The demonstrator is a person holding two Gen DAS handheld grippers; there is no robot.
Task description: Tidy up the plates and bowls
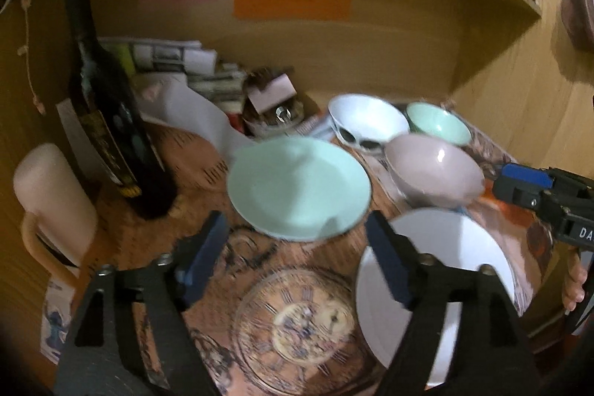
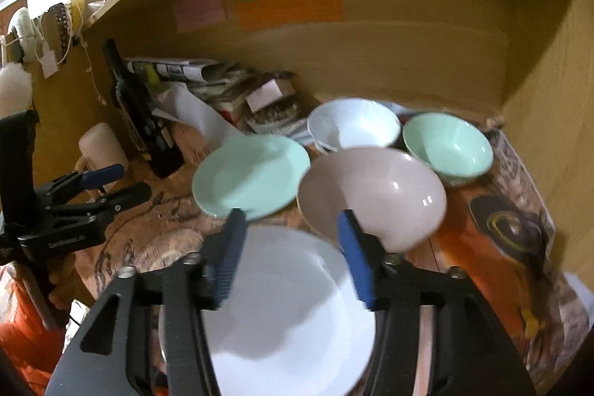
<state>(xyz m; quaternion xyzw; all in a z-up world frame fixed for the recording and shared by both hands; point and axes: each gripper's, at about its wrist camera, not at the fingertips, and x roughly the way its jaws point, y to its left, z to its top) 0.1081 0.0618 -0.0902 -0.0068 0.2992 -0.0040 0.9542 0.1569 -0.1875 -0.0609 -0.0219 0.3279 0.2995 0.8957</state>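
The white plate [image 2: 289,299] lies directly under our right tool [image 2: 293,244], nearer than our left tool [image 1: 297,247]; both gape wide, holding nothing.

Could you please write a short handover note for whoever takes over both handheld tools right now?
Left tool: open, holding nothing, above the clock-print table cover.
Right tool: open, holding nothing, over the white round plate.
Things: the mint green round plate lies beside the white plate, each flat on the cover. Behind them stand three bowls, separate: the pink ceramic bowl, the white patterned bowl and the mint green bowl.
Done: both plates are set down, side by side.
Left: nothing is stacked yet; plates and bowls still need grouping.
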